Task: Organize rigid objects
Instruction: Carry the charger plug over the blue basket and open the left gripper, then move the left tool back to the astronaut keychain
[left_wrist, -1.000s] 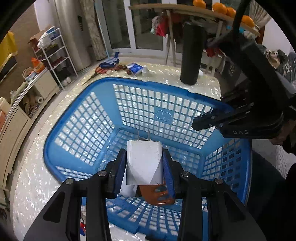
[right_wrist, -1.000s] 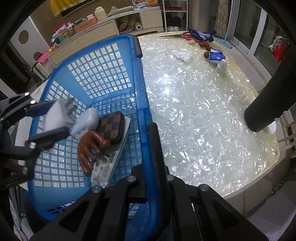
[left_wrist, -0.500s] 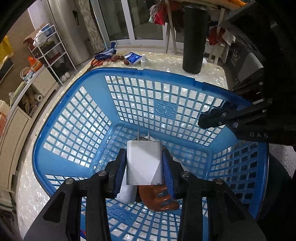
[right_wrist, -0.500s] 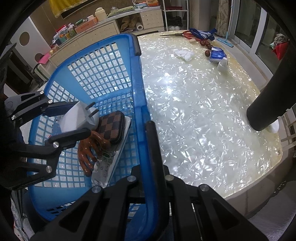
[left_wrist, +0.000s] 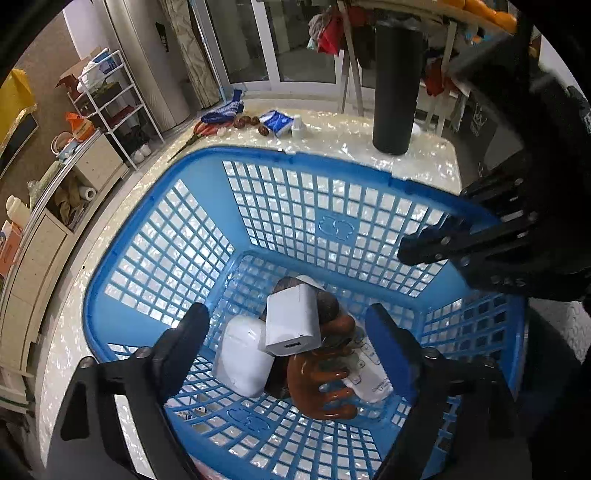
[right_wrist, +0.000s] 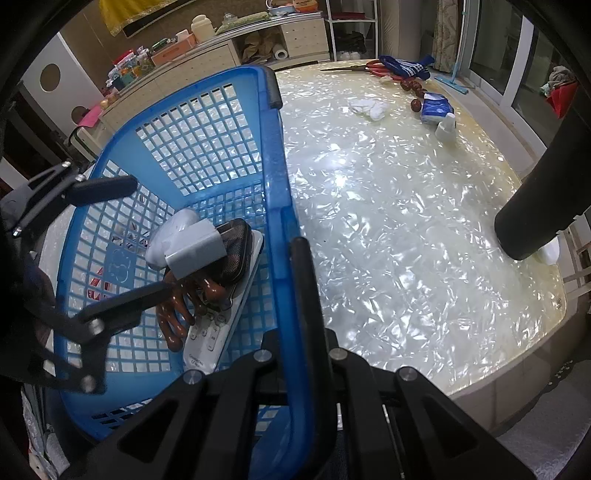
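Observation:
A blue basket (left_wrist: 325, 170) stands on the pearly table. My left gripper (left_wrist: 291, 332) is open above its inside. A white charger (left_wrist: 291, 323) lies loose below it, on a white case (left_wrist: 243, 360), a brown hair claw (left_wrist: 321, 380), a checkered pouch (right_wrist: 236, 251) and a white remote (right_wrist: 210, 336). My right gripper (right_wrist: 295, 258) is shut on the basket's rim (right_wrist: 284, 229); it shows in the left wrist view (left_wrist: 436, 247) at the right rim. The charger also shows in the right wrist view (right_wrist: 195, 253).
A tall black cylinder (left_wrist: 395, 88) stands on the table beyond the basket. Scissors, a blue sock (right_wrist: 402, 68), brown nuts, a blue packet (right_wrist: 436, 107), a white cloth (right_wrist: 369, 107) and a small white bottle lie at the far end. Shelves and cabinets stand beside the table.
My left gripper has opened and let the white charger go. The charger has dropped onto the pile in the basket. My right gripper has stayed on the rim.

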